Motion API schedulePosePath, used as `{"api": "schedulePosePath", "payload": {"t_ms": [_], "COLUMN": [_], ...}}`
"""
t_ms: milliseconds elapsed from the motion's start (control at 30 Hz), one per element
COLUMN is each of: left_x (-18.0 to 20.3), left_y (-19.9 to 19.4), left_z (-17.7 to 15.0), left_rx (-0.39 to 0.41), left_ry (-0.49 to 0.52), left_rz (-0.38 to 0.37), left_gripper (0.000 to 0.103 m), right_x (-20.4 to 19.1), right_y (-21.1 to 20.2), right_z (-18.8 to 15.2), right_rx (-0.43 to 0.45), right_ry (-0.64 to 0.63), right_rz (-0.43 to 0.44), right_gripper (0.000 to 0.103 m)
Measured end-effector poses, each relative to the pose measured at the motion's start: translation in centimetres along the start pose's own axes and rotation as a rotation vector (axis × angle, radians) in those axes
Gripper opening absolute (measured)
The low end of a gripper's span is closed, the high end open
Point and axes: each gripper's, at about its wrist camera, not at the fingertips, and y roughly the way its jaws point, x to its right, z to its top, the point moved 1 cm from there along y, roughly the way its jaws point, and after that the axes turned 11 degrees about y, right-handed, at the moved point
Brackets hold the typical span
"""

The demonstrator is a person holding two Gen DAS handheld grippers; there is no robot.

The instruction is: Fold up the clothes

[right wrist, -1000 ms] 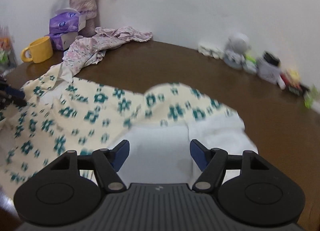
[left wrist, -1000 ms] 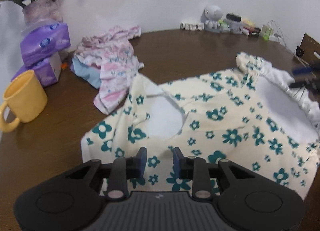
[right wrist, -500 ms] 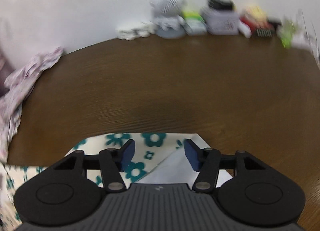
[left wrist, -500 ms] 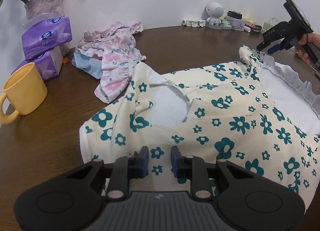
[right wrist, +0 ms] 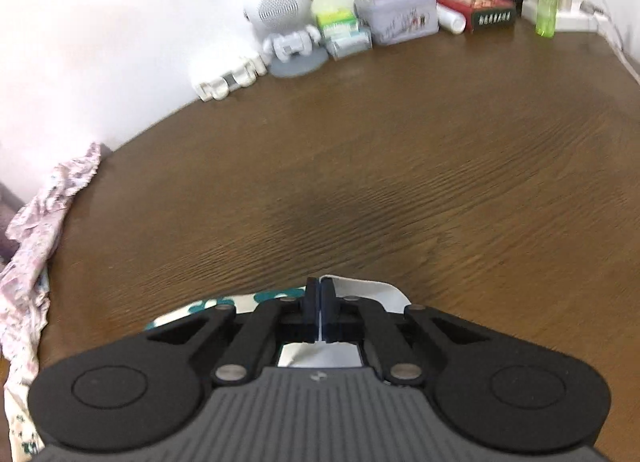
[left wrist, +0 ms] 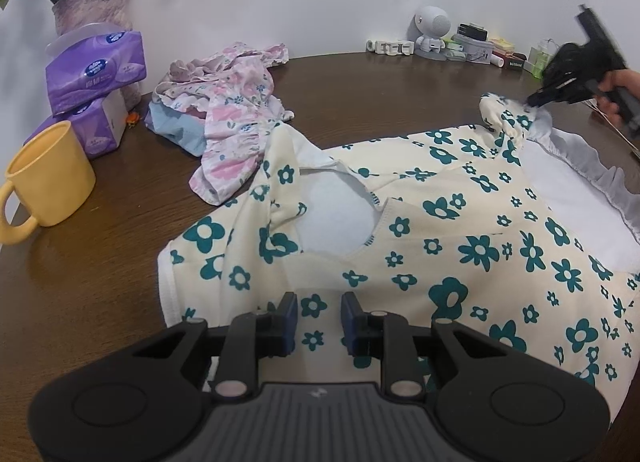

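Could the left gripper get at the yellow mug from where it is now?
Probably yes. The left gripper hovers over the near edge of the floral garment, and bare table lies between it and the yellow mug. The tissue packs stand behind the mug, not in the way.

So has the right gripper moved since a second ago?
Yes. The right gripper has swung from mid-garment toward the floral garment's far corner, nearer the robot-shaped speaker, its jaws closing on that corner.
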Motion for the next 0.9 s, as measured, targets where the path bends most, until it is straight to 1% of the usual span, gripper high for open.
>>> {"api": "schedulePosePath", "payload": {"t_ms": [67, 167, 300, 400, 433, 500, 567, 600, 633, 667, 700, 733, 833, 900], "left_x": [0.1, 0.2, 0.3, 0.4, 0.4, 0.5, 0.4, 0.4, 0.3, 0.3, 0.2, 0.2, 0.7, 1.4], "left_y": [0.0, 0.1, 0.1, 0.1, 0.1, 0.0, -0.5, -0.9, -1.6, -2.2, -2.8, -3.5, -4.4, -4.8], "left_z": [0.1, 0.3, 0.5, 0.5, 0.5, 0.5, 0.6, 0.6, 0.7, 0.7, 0.8, 0.8, 0.6, 0.1], "left_rx": [-0.005, -0.017, -0.034, -0.04, -0.041, -0.048, -0.053, -0.048, -0.039, -0.03, -0.025, -0.022, -0.037, -0.051], "left_ry": [-0.003, -0.004, -0.009, -0.023, -0.028, -0.039, -0.05, -0.052, -0.048, -0.044, -0.042, -0.039, -0.015, 0.001], "left_rz": [0.005, 0.013, 0.021, 0.031, 0.035, 0.043, 0.041, 0.041, 0.043, 0.046, 0.046, 0.046, 0.007, -0.027], "left_gripper": [0.022, 0.022, 0.022, 0.022, 0.022, 0.023, 0.023, 0.024, 0.025, 0.028, 0.036, 0.039, 0.039, 0.037], "right_x": [0.2, 0.8, 0.9, 0.7, 0.7, 1.0, 1.1, 1.1, 1.0, 0.8, 0.3, -0.2, -2.6, -4.6], "right_y": [-1.9, -3.6, -3.6, -2.3, -1.7, -1.1, -1.7, -2.5, -3.6, -4.8, -6.3, -7.8, -12.2, -14.8], "right_z": [-0.5, -1.4, -3.0, -4.1, -4.3, -4.4, -4.2, -4.2, -4.5, -4.9, -5.7, -6.8, -11.3, -15.4], "right_rx": [0.008, -0.003, -0.019, -0.001, 0.001, 0.01, 0.011, 0.01, 0.011, 0.011, 0.008, 0.001, -0.054, -0.095], "right_ry": [-0.035, -0.118, -0.194, -0.222, -0.213, -0.181, -0.164, -0.162, -0.177, -0.196, -0.239, -0.289, -0.472, -0.626], "right_rz": [-0.011, -0.084, -0.151, -0.188, -0.19, -0.175, -0.156, -0.137, -0.113, -0.09, -0.063, -0.028, 0.087, 0.14], "right_gripper": [0.0, 0.0, 0.0, 0.001, 0.001, 0.002, 0.008, 0.014, 0.025, 0.032, 0.041, 0.041, 0.041, 0.041]}}
